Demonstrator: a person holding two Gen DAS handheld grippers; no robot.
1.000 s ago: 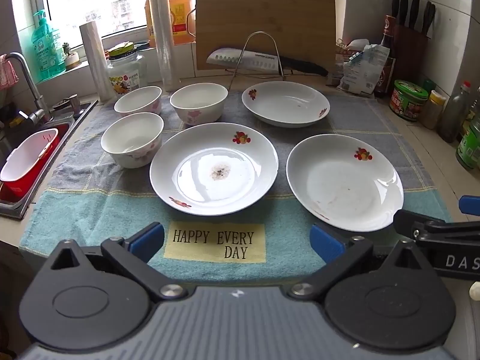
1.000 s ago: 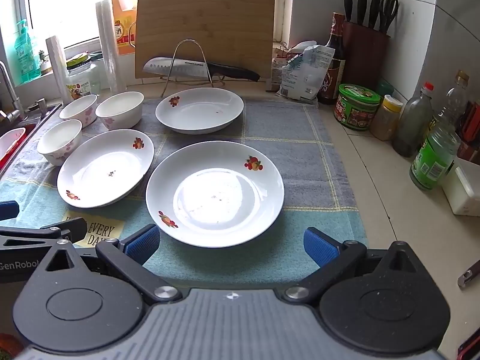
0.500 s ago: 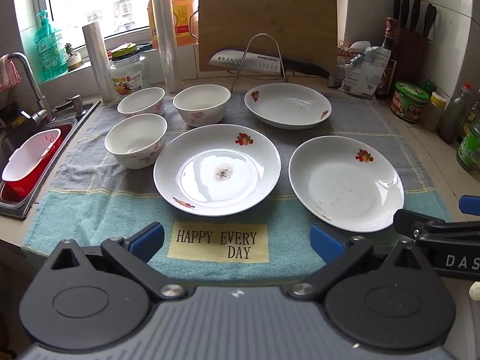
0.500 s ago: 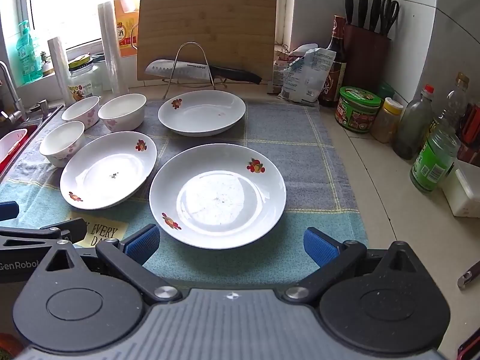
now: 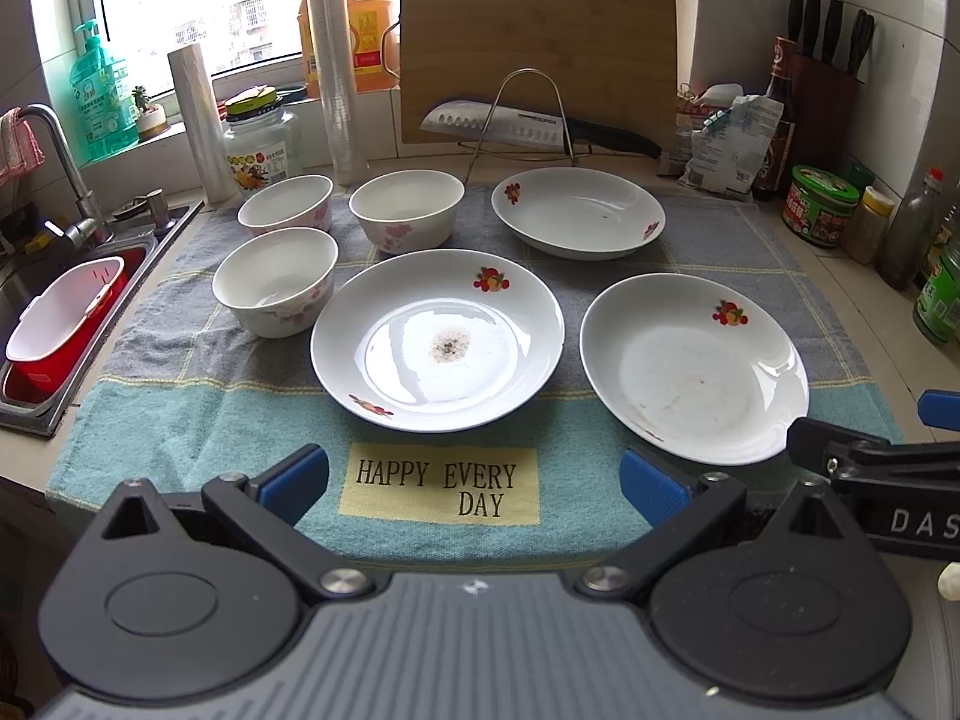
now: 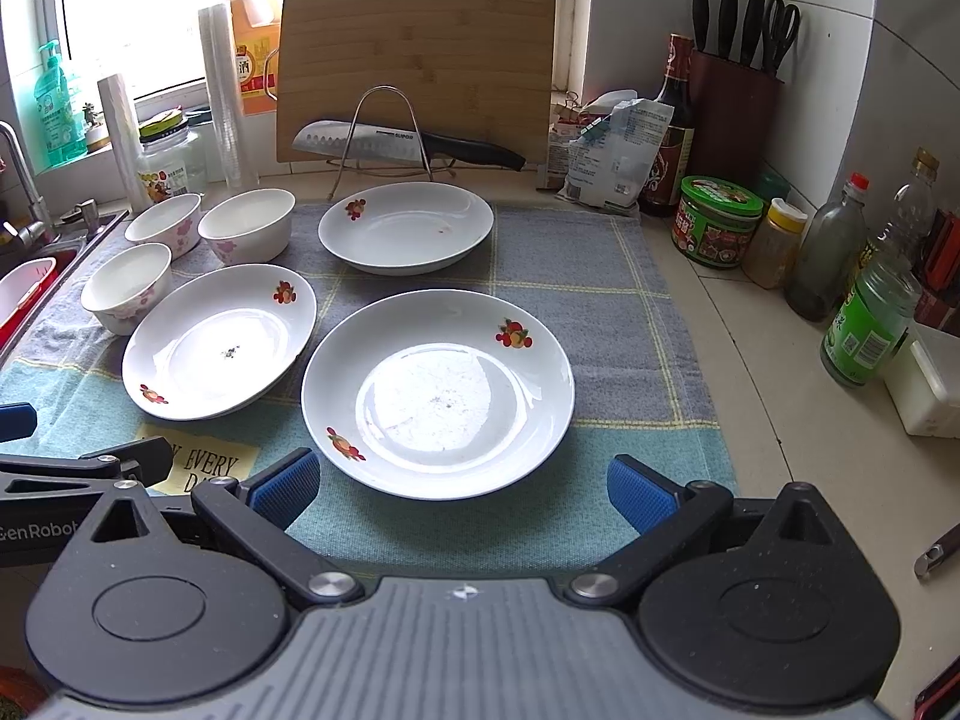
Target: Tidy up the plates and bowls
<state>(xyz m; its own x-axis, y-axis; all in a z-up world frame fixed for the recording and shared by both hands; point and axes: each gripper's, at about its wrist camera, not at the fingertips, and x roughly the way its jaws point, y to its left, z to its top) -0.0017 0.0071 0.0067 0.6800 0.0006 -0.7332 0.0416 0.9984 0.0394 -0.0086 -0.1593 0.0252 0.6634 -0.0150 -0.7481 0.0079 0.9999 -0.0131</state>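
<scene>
Three white plates with fruit prints lie on a towel: a middle plate [image 5: 438, 339] with dark crumbs, a right plate [image 5: 693, 366] and a far plate [image 5: 577, 211]. Three white bowls with pink flowers stand at the left: a near bowl [image 5: 276, 279], a back-left bowl [image 5: 287, 211] and a back-right bowl [image 5: 407, 217]. My left gripper [image 5: 474, 483] is open over the towel's label, short of the middle plate. My right gripper [image 6: 459, 489] is open just before the right plate [image 6: 438, 393], holding nothing. The middle plate [image 6: 219, 341] and far plate [image 6: 406, 227] lie beyond.
A sink [image 5: 36, 324] with a red and white basket lies at the left. A cutting board [image 5: 537, 54], a knife on a wire rack [image 5: 528, 126], jars and bottles [image 6: 864, 324] line the back and right. Bare counter [image 6: 798, 480] lies right of the towel.
Both grippers have moved slightly forward and lower toward the plates, which now look a little larger. Nothing on the towel has moved, and both stay open.
</scene>
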